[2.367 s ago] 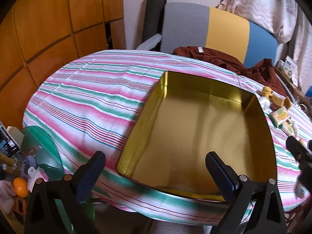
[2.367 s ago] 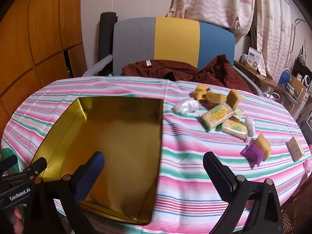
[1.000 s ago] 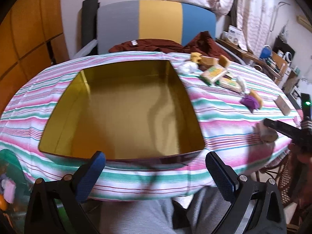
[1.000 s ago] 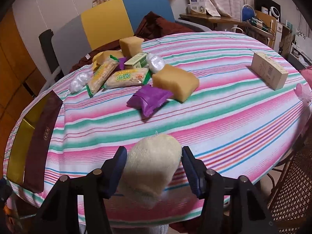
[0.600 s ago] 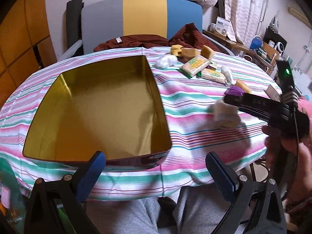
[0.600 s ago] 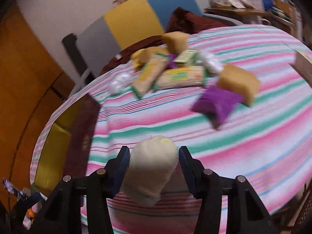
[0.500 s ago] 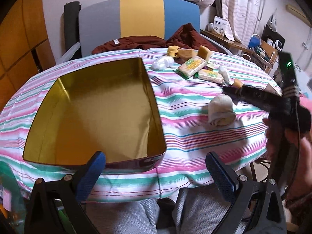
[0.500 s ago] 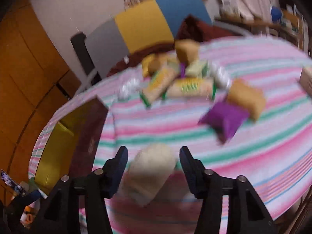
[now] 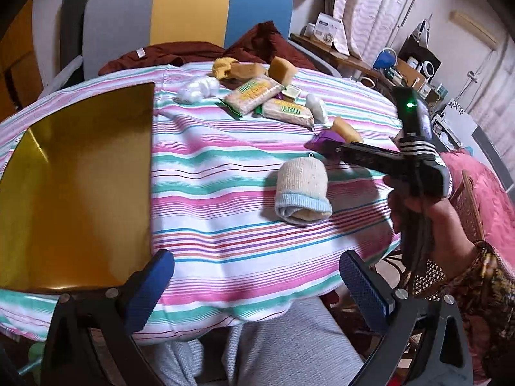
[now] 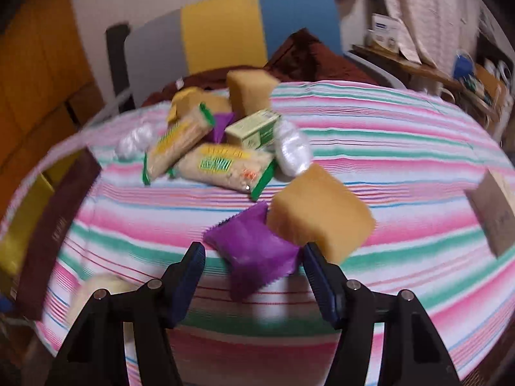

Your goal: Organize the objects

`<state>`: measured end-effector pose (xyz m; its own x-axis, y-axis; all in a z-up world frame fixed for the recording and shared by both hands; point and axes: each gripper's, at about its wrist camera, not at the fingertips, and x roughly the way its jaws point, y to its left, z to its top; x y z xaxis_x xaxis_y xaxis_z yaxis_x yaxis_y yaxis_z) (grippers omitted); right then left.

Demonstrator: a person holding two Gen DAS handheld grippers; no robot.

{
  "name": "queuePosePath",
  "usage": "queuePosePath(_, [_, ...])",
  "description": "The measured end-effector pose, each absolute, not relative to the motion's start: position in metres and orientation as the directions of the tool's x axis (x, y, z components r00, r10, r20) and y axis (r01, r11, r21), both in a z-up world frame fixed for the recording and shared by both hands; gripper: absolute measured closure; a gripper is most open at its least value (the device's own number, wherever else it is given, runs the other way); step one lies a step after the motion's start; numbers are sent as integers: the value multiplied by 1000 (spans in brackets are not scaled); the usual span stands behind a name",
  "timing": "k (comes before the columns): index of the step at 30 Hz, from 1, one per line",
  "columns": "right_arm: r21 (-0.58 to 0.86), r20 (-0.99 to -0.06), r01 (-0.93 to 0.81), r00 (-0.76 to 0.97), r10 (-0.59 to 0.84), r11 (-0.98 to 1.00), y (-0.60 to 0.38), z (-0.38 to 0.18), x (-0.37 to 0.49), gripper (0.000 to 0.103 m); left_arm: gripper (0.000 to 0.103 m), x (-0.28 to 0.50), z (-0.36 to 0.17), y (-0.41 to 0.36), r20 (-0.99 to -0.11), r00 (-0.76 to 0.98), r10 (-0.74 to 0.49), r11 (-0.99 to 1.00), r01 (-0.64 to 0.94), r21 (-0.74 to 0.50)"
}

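On the table (image 9: 206,167), the rolled sock (image 9: 302,189) was left released; both tongs, left (image 9: 254,284) and right (image 10: 254,276), were spread, the right framing the purple packet (image 10: 254,257) for pickup.

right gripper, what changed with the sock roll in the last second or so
The right gripper let go of the rolled sock, which now lies on the striped tablecloth beside the gold tin. Its jaws have just been opening and now frame the purple packet without pressing it. The snack pile stayed put.
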<state>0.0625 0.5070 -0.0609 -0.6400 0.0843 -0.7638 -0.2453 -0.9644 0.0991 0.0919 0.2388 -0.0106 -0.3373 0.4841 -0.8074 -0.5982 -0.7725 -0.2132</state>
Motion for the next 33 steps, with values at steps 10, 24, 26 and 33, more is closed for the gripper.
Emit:
queuePosePath(10, [53,-697,-249,-703,142,-967,497,-81,68,64,0,98,-16,290,-830,-403,385,-737,-676,-14])
queuePosePath(24, [160,-646,-273,-756,109,-949,511,-84,76,69,37,70,-59,354,-847,-376,375,-686,-728,20])
queuePosePath(26, [159,-645,-274,-757,110,-949,510,-85,77,69,52,72,-66,360,-852,-354,386,-662,-749,11])
queuePosePath(33, [143,-640,-277,-758,125,-950,509,-85,77,70,55,71,-59,343,-837,-351,419,-695,-718,-46])
